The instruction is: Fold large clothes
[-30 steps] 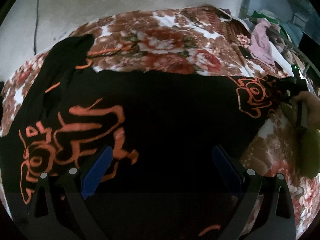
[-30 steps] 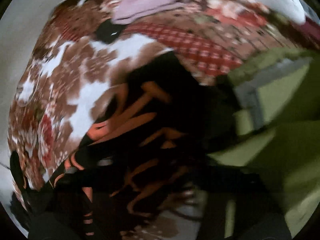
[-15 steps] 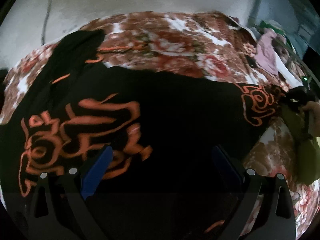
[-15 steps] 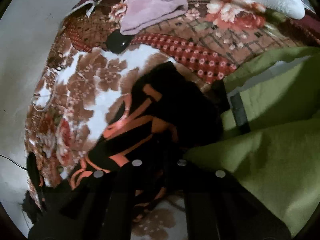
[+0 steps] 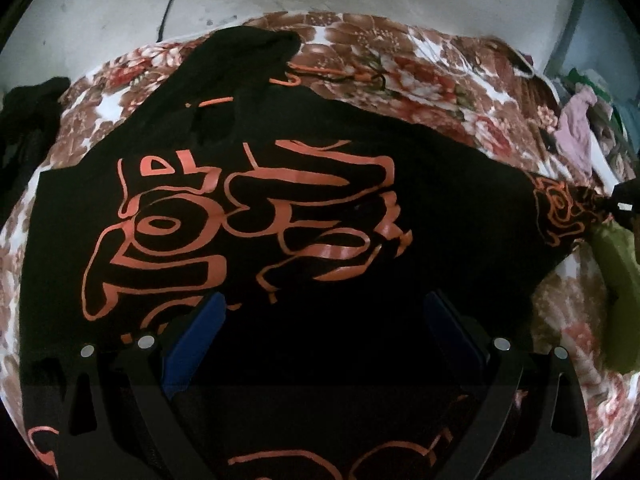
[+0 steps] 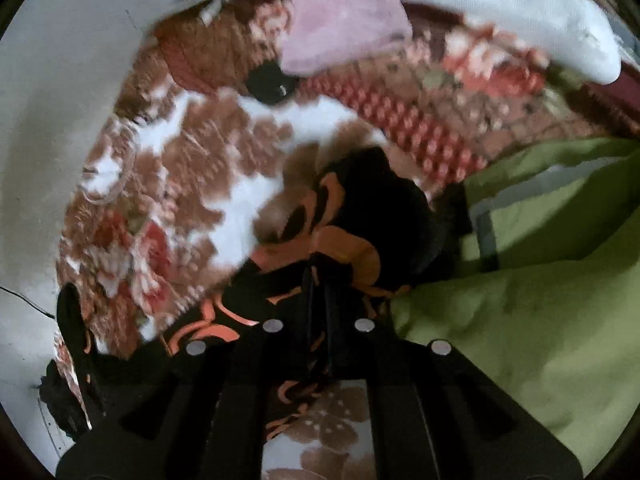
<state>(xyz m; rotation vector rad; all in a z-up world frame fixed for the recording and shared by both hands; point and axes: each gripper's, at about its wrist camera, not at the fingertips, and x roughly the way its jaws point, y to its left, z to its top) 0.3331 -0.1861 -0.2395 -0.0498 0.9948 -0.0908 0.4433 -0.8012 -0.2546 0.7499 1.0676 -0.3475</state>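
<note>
- A black garment [image 5: 280, 208] printed with orange line patterns is spread across a floral blanket [image 5: 400, 76] in brown, red and white; most of the left wrist view is filled by it.
- One dark end of the garment is bunched toward the wall [image 5: 100, 8] at the top left of that view, and the opposite patterned end is drawn out to a narrow point at the far right.
- That narrow end is pinched by the right gripper [image 6: 320, 280]: its jaws are seen pressed together on a bunched fold of black and orange cloth, having just been closing on it.
- The right gripper is pointed steeply downward at the blanket, with the gathered cloth raised off the blanket in front of its fingers.
- The left gripper [image 5: 320, 312] is held above the middle of the garment, angled down, with its blue-padded fingers [image 5: 196, 340] spread wide apart and nothing gripped between them; only flat cloth is seen beneath.
- A green cloth [image 6: 520, 300] is seen just beside the right gripper, on its right.
- A pink garment [image 6: 340, 20] and a white cloth [image 6: 520, 12] are lying farther off on the blanket, with a small black object [image 6: 268, 80] beside the pink one.
- A thin dark cable [image 5: 172, 0] is seen running down the wall.
</note>
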